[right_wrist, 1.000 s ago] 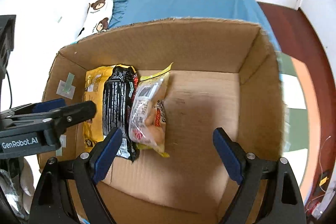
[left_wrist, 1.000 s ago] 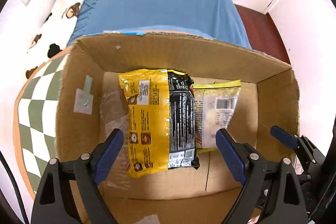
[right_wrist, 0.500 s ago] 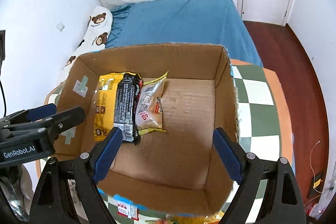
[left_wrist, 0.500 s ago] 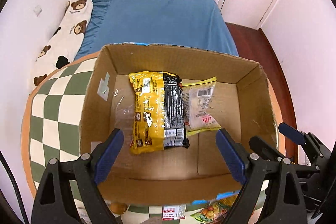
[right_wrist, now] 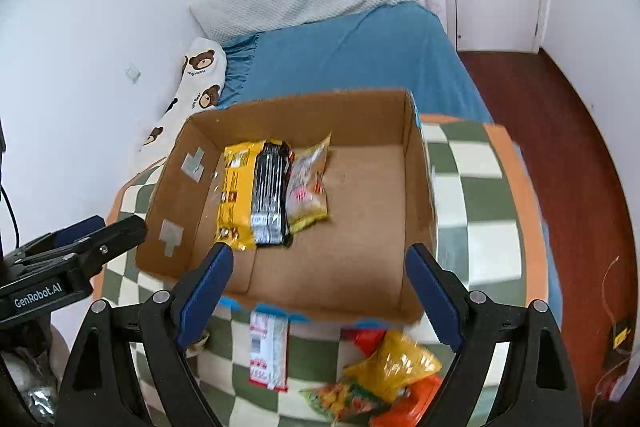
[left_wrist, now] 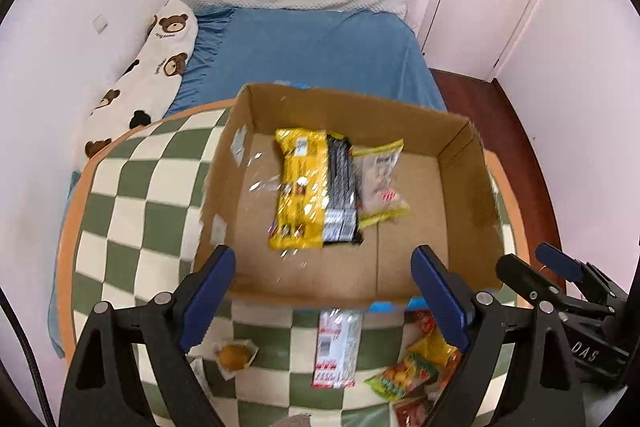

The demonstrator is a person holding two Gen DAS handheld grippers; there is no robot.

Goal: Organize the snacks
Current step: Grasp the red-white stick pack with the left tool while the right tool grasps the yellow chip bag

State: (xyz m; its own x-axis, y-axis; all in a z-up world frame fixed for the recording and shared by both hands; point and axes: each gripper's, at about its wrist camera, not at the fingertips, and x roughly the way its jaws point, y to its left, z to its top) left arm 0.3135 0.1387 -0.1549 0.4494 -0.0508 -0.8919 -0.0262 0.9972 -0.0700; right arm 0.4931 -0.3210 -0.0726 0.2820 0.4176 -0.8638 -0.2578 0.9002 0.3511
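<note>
The left tongs stand wide open above the near edge of the cardboard box, their blue-padded fingers spread well apart, holding nothing and touching nothing. The right tongs are likewise spread wide and empty, hanging over the box's near wall with no contact.

The box sits on a round green-and-white checked worktop with an orange rim. Inside it, toward the far left, a yellow snack packet lies flat, with a black packet pressed against its right side and a clear yellow-edged packet touching that one in turn. The rest of the box floor is bare cardboard.

On the worktop just in front of the box lie more snacks: a white-and-red packet lengthwise, a small wrapped bun to its left, and a heap of yellow, green and orange bags to its right.

Beyond the worktop a bed with a blue sheet and a bear-print pillow fills the background.
</note>
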